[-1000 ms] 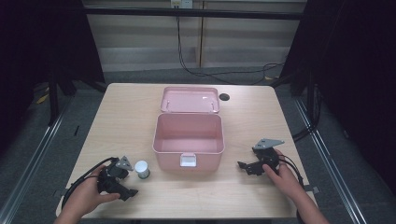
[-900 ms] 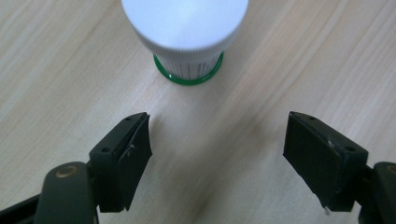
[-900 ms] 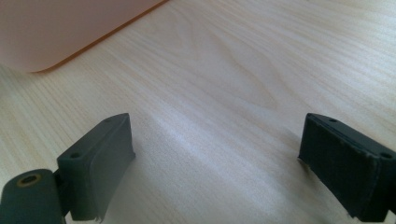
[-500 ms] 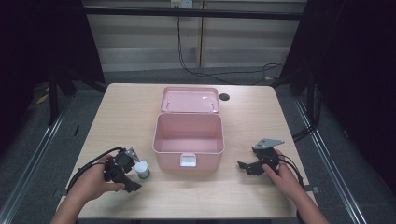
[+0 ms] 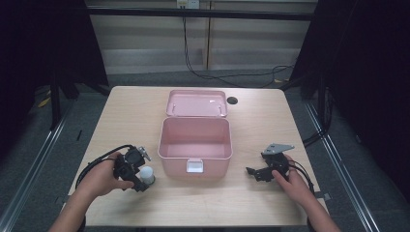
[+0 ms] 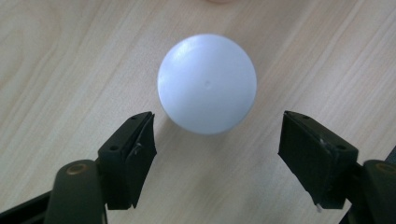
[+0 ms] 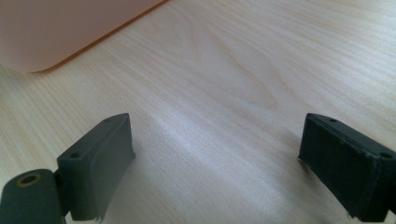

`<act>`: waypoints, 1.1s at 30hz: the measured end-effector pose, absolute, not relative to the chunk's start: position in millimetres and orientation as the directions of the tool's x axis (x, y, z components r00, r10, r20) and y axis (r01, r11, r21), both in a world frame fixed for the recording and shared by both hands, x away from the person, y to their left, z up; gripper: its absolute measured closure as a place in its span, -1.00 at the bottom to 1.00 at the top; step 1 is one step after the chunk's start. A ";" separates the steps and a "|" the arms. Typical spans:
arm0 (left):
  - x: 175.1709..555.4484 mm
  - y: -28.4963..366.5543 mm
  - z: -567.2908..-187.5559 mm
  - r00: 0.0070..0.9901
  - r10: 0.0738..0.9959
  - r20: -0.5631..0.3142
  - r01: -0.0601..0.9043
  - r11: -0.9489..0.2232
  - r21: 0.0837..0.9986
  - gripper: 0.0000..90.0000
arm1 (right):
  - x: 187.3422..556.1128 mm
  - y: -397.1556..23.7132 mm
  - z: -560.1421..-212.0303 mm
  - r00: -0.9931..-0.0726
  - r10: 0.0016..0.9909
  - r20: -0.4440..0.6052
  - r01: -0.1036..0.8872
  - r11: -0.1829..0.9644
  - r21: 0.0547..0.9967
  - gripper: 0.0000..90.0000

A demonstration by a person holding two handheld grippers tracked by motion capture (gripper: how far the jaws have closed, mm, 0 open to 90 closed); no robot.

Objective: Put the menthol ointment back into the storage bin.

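A small white round-topped container (image 5: 146, 175) (image 6: 207, 83) stands on the wooden table just left of the open pink box (image 5: 195, 143). My left gripper (image 5: 139, 178) (image 6: 217, 158) hovers over it, open, its jaws wide apart on either side and just short of it, pointing down. My right gripper (image 5: 255, 172) (image 7: 217, 170) is open low over bare table to the right of the box, with nothing between its jaws. A corner of the pink box (image 7: 56, 28) shows at the upper left of the right gripper view.
The box's lid (image 5: 197, 103) lies folded back behind it. A dark round hole (image 5: 232, 100) sits in the table (image 5: 270, 121) near the far edge. Black cables trail from both grippers. Bare wood lies in front of the box and on both sides.
My left gripper has moved right and forward from beside the white container to over it. The right gripper has stayed put.
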State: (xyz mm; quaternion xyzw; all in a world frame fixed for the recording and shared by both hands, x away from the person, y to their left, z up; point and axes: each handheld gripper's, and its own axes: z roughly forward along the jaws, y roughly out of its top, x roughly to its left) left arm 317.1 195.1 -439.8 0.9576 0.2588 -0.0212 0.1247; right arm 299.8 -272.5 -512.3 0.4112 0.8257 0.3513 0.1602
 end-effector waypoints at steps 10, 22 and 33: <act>327.9 188.7 -438.0 0.853 0.509 -0.118 0.522 -0.828 0.205 -0.34 | 299.8 -272.5 -512.3 -0.611 0.792 0.024 0.567 0.415 0.712 -0.80; 338.3 184.5 -430.4 0.820 0.554 -0.148 0.573 -0.794 0.202 -0.16 | 299.8 -272.5 -512.4 -0.611 0.791 0.026 0.566 0.414 0.713 -0.80; 340.5 179.1 -429.1 0.795 0.586 -0.159 0.607 -0.775 0.177 0.07 | 299.8 -272.5 -512.3 -0.611 0.792 0.024 0.566 0.415 0.712 -0.80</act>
